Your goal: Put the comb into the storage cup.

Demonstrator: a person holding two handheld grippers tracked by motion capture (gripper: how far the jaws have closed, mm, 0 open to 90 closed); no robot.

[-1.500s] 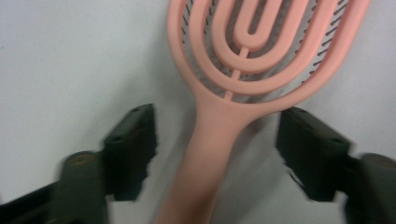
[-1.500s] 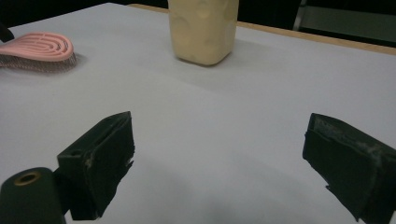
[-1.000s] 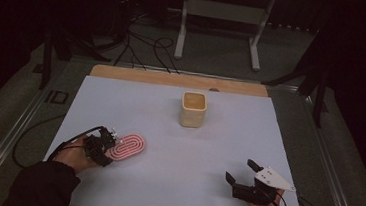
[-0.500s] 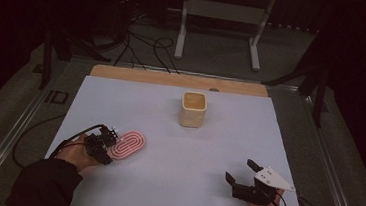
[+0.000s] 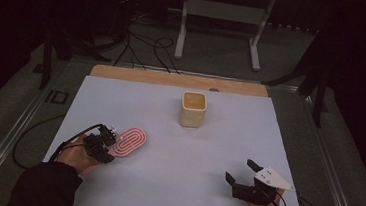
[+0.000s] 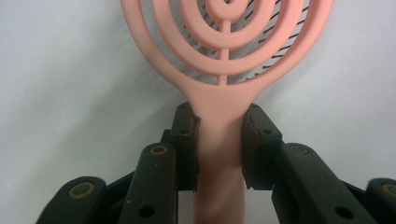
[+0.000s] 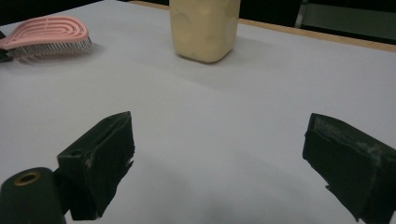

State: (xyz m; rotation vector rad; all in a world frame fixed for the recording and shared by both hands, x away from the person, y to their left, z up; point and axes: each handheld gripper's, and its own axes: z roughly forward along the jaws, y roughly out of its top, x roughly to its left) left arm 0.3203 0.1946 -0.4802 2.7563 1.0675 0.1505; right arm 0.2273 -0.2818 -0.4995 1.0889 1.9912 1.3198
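Right now your left gripper [image 5: 108, 144] sits at the near left of the pale lilac-white table sheet [image 5: 174, 182], and its jaws have just been closing on the handle of the pink plastic hairbrush with the looped, vented back [image 5: 128, 143]. From the left gripper view the two black pads [image 6: 184, 144] press against either side of that narrow pink handle [image 6: 219, 140], so you have a narrow grip on it (the brush head fans out just beyond the pad tips, thin dark bristles showing through its slots). The hairbrush lies flat on the sheet, back up and bristles down, its head pointing away from your left hand toward the middle of the table. Your right gripper [image 5: 241, 171] rests at the near right of the sheet, well apart from the brush, with its grey three-cornered plate [image 5: 272, 178] on top. Its jaws stand wide apart with nothing between them; the right gripper view shows bare sheet in the gap. Farther back, near the middle of the table, stands a cream-coloured squarish cup [image 5: 193, 109], upright and open at the top, well clear of both grippers. Beyond the sheet's far edge runs a strip of bare wooden tabletop [image 5: 173, 78].
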